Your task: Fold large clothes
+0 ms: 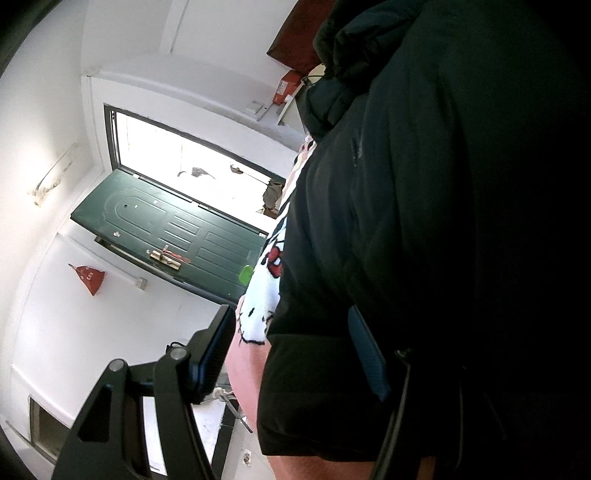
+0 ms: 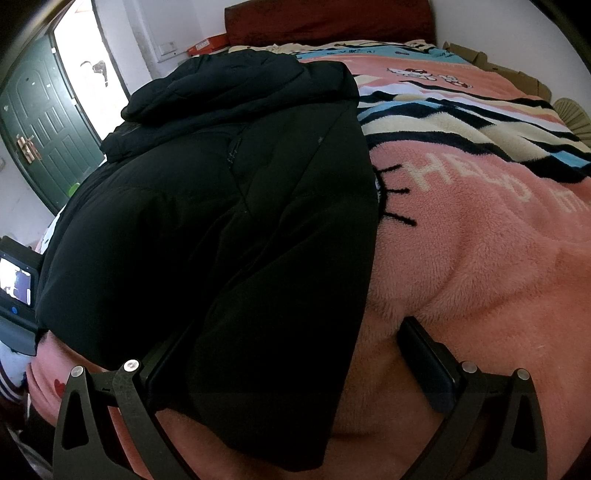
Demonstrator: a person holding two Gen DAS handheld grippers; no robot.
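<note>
my right gripper (image 2: 295, 373) gapes wide astride the black coat's (image 2: 221, 221) hem, ready to pinch it. my left gripper (image 1: 295, 354) also spreads wide against its edge. the coat lies on the pink blanket (image 2: 480, 258), hood toward the headboard (image 2: 325, 18).

Location: a home bedroom. A bed (image 2: 480, 258) with a pink cartoon blanket fills it. A green door (image 1: 166, 229) stands open.

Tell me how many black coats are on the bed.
1. The black coat lies on the left part of the pink blanket, hood toward the headboard. Anything beneath it stays hidden.
</note>
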